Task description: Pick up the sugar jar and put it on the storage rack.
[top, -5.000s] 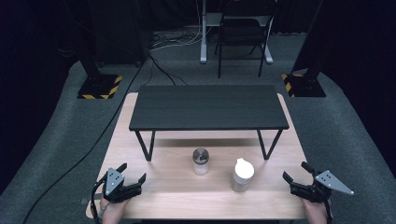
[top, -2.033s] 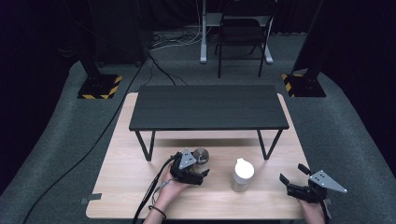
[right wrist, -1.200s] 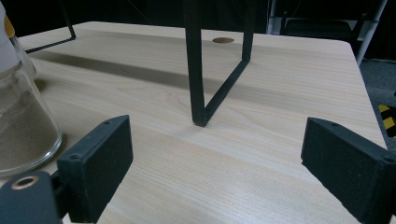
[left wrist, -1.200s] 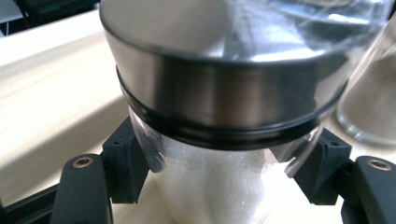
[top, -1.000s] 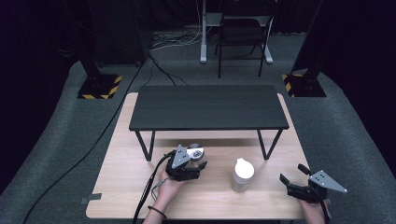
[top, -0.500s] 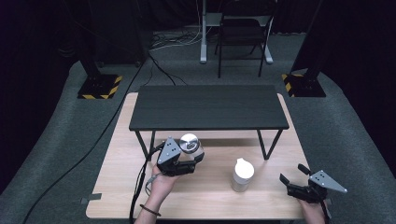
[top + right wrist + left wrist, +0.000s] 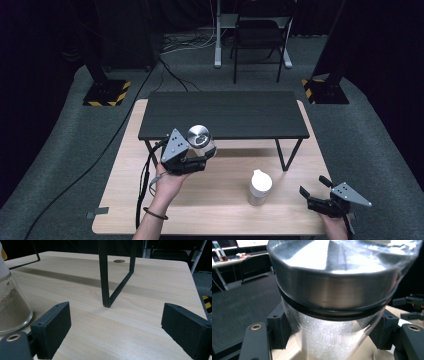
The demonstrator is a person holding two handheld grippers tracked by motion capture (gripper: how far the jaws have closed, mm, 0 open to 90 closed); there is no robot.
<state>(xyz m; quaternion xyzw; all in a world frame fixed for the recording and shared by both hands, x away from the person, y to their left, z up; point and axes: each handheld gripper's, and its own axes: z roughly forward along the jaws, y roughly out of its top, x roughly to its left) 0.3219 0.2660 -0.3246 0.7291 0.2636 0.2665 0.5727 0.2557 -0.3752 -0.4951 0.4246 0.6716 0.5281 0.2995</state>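
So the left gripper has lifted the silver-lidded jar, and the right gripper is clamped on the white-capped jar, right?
Not quite. The left gripper does hold the silver-lidded jar up, but the right gripper is open and apart from the white-capped jar, as the high view shows.

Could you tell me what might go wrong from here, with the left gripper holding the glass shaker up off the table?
1. The left gripper clamps the glass shaker low on its smooth, tapered body, under a heavy metal lid; it could slip or tip.
2. The shaker hangs close to the front edge of the black shelf; moving forward without more height could knock it.
3. The white-capped jar stands nearby on the table; a sideways swing might topple it.
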